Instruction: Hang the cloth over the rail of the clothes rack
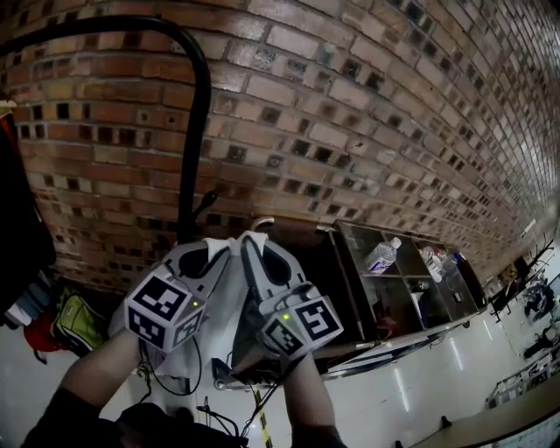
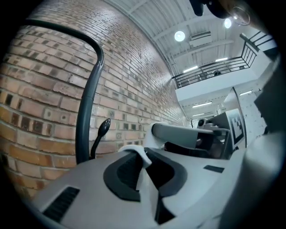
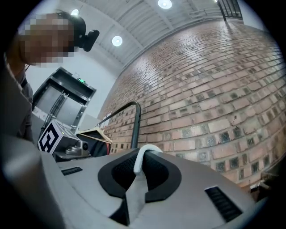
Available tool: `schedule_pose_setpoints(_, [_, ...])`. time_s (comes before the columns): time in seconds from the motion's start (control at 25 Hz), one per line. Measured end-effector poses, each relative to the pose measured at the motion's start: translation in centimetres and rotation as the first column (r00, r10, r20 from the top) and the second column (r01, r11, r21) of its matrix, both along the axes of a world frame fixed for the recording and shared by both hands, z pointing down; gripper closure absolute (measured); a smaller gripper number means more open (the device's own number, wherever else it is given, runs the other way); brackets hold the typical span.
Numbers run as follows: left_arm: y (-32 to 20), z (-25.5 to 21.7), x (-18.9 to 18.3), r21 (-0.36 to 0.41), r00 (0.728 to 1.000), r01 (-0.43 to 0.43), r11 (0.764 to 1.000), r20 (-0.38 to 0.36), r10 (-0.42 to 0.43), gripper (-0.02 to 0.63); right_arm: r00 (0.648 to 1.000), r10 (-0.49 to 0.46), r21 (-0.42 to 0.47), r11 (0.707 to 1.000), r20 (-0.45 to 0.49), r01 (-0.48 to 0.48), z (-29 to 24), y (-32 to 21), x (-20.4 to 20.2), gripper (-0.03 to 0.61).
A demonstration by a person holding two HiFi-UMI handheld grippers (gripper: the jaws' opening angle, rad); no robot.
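The black clothes rack rail (image 1: pixel 105 24) curves across the upper left and bends down into its upright post (image 1: pixel 194 149) before the brick wall. Below it, the white cloth (image 1: pixel 223 311) hangs between my two grippers. My left gripper (image 1: pixel 210 254) is shut on the cloth's upper edge (image 2: pixel 139 154). Close beside it, my right gripper (image 1: pixel 255 245) is shut on another fold of that edge (image 3: pixel 144 156). Both grippers point up towards the wall, well below the rail's top bar. The rail also shows in the left gripper view (image 2: pixel 87 76) and the right gripper view (image 3: pixel 135 120).
A metal shelf cart (image 1: pixel 411 328) with a water bottle (image 1: pixel 382 255) stands right of the rack. Dark clothes (image 1: pixel 17 227) hang at the left, with bags (image 1: pixel 74 322) on the floor below. A wooden hanger (image 3: pixel 94 133) hangs on the rack. Cables (image 1: pixel 175 385) trail near my arms.
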State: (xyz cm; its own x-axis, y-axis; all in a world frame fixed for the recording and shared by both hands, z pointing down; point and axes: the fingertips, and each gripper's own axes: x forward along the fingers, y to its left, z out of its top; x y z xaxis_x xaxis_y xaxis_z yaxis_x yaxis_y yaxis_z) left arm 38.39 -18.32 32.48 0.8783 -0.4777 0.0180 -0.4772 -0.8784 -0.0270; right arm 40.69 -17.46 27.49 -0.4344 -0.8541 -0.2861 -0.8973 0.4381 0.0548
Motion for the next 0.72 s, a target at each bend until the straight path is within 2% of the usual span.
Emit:
schedule_pose_setpoints(0.12, [-1.8, -3.4, 0.7, 0.058, 0.999, 0.012, 0.998, -0.052, -0.009, 0.574, 1.000, 0.005, 0.046, 0.999, -0.012, -0.004, -3.3, -1.7, 0.7, 0.549])
schedule_pose_setpoints(0.24, [-3.0, -6.9, 1.6, 0.103, 0.992, 0.013, 0.995, -0.124, -0.001, 0.574, 0.999, 0.005, 0.086, 0.996, 0.040, -0.008, -6.7, -2.5, 1.5, 0.551])
schedule_pose_setpoints(0.32, [-3.4, -9.5, 2.4, 0.159, 0.987, 0.008, 0.987, -0.161, 0.017, 0.574, 0.999, 0.031, 0.147, 0.988, 0.026, -0.035, -9.3, -2.5, 2.2, 0.549])
schedule_pose_setpoints(0.48, [-4.0, -14.3, 4.4, 0.297, 0.974, 0.024, 0.954, -0.220, 0.044, 0.572, 0.984, 0.157, 0.320, 0.940, -0.090, -0.120, -13.6, -2.2, 3.6, 0.550])
schedule_pose_setpoints(0.56, [-4.6, -16.1, 5.0, 0.344, 0.969, 0.047, 0.938, -0.245, 0.042, 0.572, 0.975, 0.200, 0.362, 0.919, -0.094, -0.154, -14.8, -2.3, 4.3, 0.550])
schedule_pose_setpoints(0.72, [-6.4, -18.7, 6.0, 0.375, 0.954, 0.094, 0.922, -0.298, 0.024, 0.572, 0.963, 0.258, 0.404, 0.891, -0.074, -0.207, -16.6, -3.3, 5.7, 0.550])
